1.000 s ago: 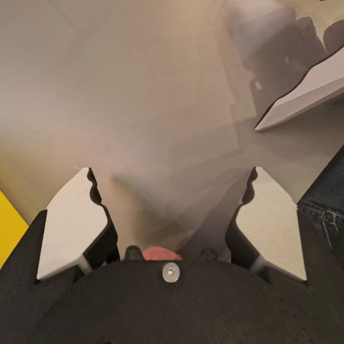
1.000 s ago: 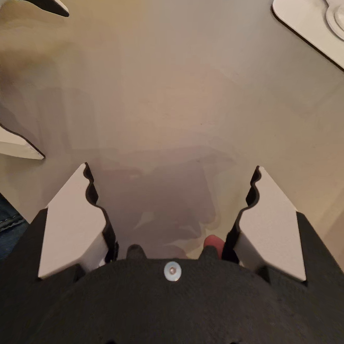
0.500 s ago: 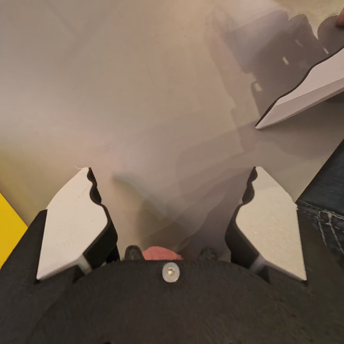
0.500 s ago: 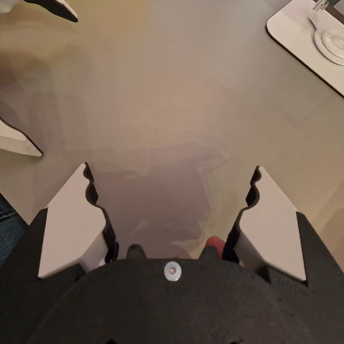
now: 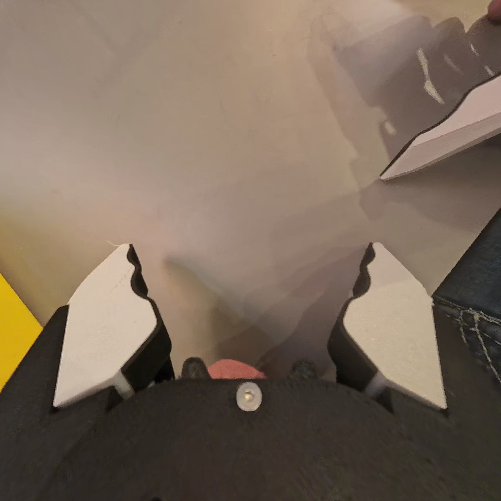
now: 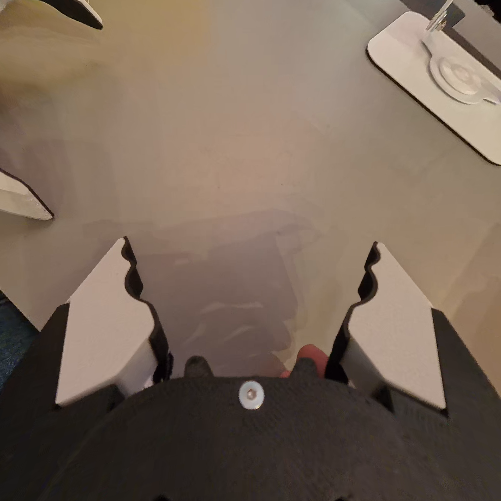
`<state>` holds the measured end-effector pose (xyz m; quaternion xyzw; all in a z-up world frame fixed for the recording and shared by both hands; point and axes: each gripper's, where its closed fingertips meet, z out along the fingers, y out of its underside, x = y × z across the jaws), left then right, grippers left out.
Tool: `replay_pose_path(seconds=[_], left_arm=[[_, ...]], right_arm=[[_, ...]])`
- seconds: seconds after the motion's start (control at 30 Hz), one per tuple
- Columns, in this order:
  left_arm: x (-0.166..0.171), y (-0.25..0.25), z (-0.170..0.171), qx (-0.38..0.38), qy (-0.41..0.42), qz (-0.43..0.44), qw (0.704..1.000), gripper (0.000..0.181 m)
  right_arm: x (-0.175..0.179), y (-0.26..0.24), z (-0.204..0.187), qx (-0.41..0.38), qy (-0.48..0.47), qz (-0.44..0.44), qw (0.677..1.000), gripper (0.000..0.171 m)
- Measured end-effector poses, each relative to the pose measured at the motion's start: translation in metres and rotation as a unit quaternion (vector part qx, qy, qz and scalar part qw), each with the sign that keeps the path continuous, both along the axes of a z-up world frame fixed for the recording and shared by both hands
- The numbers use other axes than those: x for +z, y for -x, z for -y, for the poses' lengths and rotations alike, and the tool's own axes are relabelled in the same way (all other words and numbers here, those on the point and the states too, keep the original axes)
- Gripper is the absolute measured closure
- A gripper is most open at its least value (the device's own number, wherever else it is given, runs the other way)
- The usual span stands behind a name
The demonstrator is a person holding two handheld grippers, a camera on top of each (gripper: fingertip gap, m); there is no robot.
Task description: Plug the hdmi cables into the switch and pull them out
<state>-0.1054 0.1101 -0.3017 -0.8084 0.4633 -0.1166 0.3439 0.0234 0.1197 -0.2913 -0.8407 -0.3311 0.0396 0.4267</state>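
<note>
No HDMI cable or switch shows in either view. My left gripper [image 5: 250, 245] is open and empty, its white fingers spread wide over the bare grey table [image 5: 189, 135]. My right gripper [image 6: 250, 241] is also open and empty over the same table [image 6: 244, 135]. One finger of the right gripper shows at the right edge of the left wrist view [image 5: 444, 143]. The left gripper's fingers [image 6: 24, 200] show at the left edge of the right wrist view.
A white monitor stand base [image 6: 439, 81] sits on the table at the far right. A yellow surface [image 5: 13, 325] lies past the table's left edge. A person's blue jeans [image 5: 477, 311] show past the near edge. A fingertip [image 6: 311, 357] shows behind the right gripper.
The right gripper has tilted or moved forward, bringing more of the monitor stand base into view. The left gripper has barely moved. Both stay open.
</note>
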Motion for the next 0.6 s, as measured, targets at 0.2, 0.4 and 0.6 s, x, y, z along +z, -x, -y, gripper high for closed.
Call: replay_pose_path(seconds=[0.2,0.4,0.6], left_arm=[[-0.006,0.000,0.000,0.004,0.037,0.005,0.999,0.035],[-0.011,0.002,-0.001,0.016,0.070,0.010,0.997,0.035],[-0.011,0.002,-0.005,0.026,0.071,0.012,0.997,0.034]], right_arm=[[-0.001,0.000,0.001,0.002,0.005,-0.002,1.000,0.011],[-0.004,-0.001,0.001,0.003,0.017,-0.007,1.000,0.011],[-0.008,-0.008,0.000,-0.005,0.042,-0.018,0.999,0.011]])
